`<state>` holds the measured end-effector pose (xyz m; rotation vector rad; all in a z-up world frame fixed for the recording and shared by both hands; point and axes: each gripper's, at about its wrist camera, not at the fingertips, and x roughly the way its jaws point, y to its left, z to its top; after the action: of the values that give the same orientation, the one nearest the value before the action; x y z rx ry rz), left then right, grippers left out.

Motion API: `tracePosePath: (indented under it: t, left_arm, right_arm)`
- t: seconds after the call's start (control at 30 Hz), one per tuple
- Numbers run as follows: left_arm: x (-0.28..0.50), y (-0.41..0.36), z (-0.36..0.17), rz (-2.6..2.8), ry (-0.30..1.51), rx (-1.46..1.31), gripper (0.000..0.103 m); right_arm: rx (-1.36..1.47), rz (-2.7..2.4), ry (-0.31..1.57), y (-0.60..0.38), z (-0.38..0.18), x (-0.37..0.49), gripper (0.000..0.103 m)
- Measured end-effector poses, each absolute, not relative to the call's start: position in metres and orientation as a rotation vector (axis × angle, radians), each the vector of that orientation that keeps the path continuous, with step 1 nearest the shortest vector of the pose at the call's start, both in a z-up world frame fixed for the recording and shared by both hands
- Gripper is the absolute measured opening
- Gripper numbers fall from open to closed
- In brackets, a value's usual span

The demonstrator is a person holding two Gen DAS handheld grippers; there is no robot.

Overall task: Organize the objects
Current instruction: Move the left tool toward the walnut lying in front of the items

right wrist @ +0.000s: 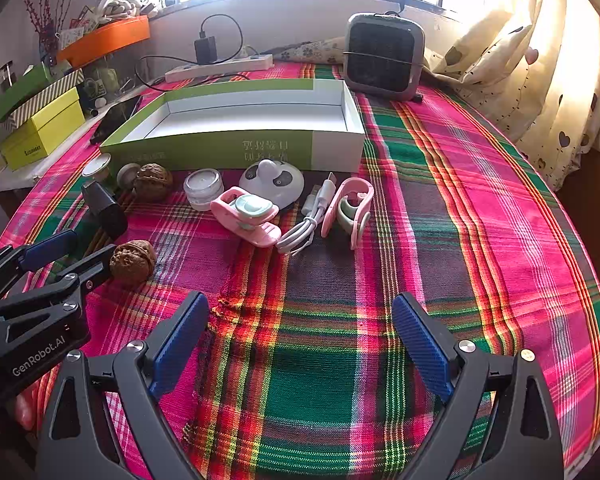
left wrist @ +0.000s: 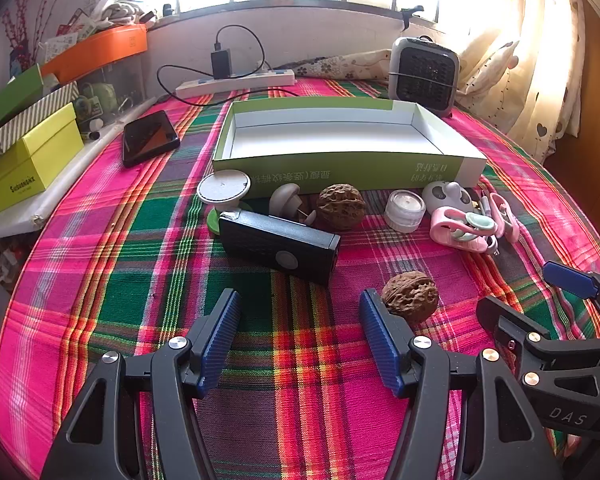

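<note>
Nothing boxed yet: both the left gripper (left wrist: 300,336) and right gripper (right wrist: 300,344) gape empty; near walnut (left wrist: 410,295) at one o'clock probably goes into the green tray (left wrist: 340,168) at twelve.

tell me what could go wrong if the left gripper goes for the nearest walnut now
The near walnut lies just beyond the left gripper's right fingertip, outside the open gap, so closing now could nudge it and it may roll. The right gripper hovers close beside it, so the two could collide. The green-and-white box is open but its wall could catch a low carry.
</note>
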<state>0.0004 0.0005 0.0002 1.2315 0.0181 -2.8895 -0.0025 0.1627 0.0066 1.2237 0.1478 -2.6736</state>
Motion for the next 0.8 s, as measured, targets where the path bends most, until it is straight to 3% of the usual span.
tracePosePath:
  t: [0.8]
  left_arm:
    - [0.0007, 0.0004, 0.0002, -2.894, 0.018, 1.232, 0.06]
  right_arm:
    - [1.226, -2.667, 0.149, 0.1625, 0.0082, -0.0031, 0.093]
